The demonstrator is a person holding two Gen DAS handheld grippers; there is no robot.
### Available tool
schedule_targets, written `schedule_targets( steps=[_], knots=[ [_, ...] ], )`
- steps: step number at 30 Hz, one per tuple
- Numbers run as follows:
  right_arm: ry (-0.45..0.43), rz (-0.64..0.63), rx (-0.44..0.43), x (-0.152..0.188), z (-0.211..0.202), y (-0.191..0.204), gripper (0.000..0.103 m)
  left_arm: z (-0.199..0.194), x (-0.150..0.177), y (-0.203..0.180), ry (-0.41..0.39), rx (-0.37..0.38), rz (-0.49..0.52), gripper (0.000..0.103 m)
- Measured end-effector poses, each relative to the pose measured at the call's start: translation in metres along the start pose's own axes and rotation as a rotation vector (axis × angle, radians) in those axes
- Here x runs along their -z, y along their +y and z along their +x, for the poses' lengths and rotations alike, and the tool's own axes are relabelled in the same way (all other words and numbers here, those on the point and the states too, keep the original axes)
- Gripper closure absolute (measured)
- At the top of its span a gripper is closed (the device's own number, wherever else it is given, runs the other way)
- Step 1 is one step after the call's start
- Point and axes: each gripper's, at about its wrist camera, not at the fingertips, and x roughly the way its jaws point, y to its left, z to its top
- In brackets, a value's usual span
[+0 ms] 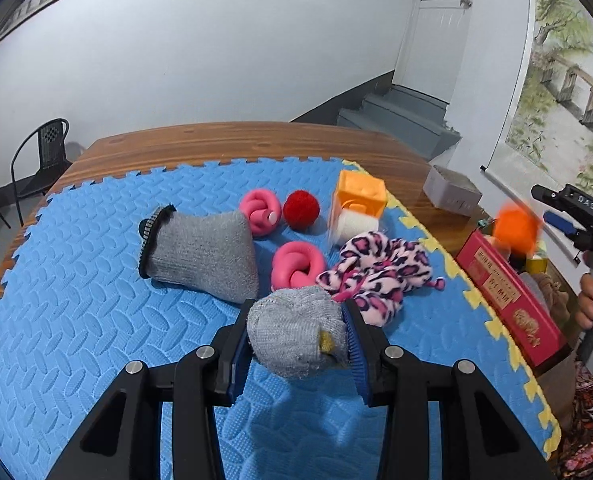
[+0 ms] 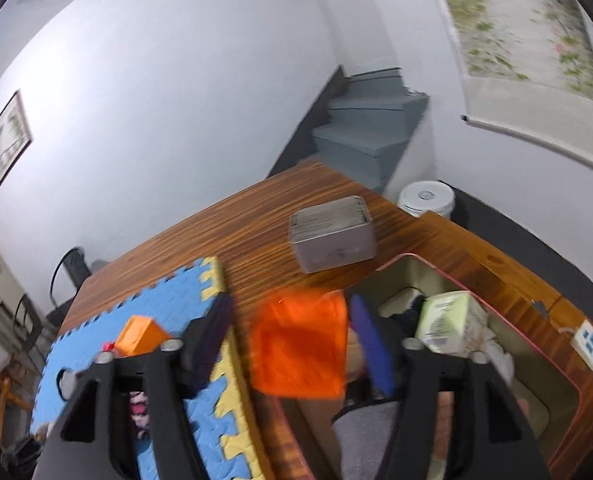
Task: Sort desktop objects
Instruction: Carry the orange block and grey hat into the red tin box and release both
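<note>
White walls point(image 1: 216, 60) and grey stairs point(image 1: 396, 116) back a wooden desk point(image 1: 224, 140) covered mostly by a blue foam mat point(image 1: 76, 320). A red box point(image 1: 512, 300) sits at the desk's right edge, off the mat. The left tool point(image 1: 296, 334) is clamped on a grey sock point(image 1: 292, 332) just above the mat. The right tool point(image 2: 292, 344), jaws apart, has a blurred orange pom-pom point(image 2: 300, 348) between them, at the box's rim.
</note>
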Motion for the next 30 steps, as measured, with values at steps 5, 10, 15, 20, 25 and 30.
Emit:
schedule_targets(
  steps=[5,10,15,20,25,30],
  knots=[
    [-0.021,0.036,-0.007,0.005,-0.01,-0.011,0.031,-0.008,-0.003,-0.018,-0.018,0.029,0.012,0.06],
    [-0.074,0.073,-0.003,0.009,-0.026,-0.029,0.031,-0.005,-0.01,-0.071,0.005,0.122,0.091,0.06],
    [-0.138,0.099,0.022,0.013,-0.055,-0.057,0.031,0.0,-0.016,-0.127,0.034,0.224,0.18,0.06],
    [-0.172,0.13,0.075,0.021,-0.076,-0.089,0.031,0.009,-0.017,-0.18,0.072,0.311,0.257,0.06],
    [-0.188,0.186,0.124,0.026,-0.092,-0.124,0.031,0.023,-0.011,-0.229,0.12,0.382,0.321,0.06],
    [-0.194,0.23,0.163,0.03,-0.105,-0.151,0.031,0.037,-0.005,-0.278,0.169,0.452,0.386,0.06]
  ],
)
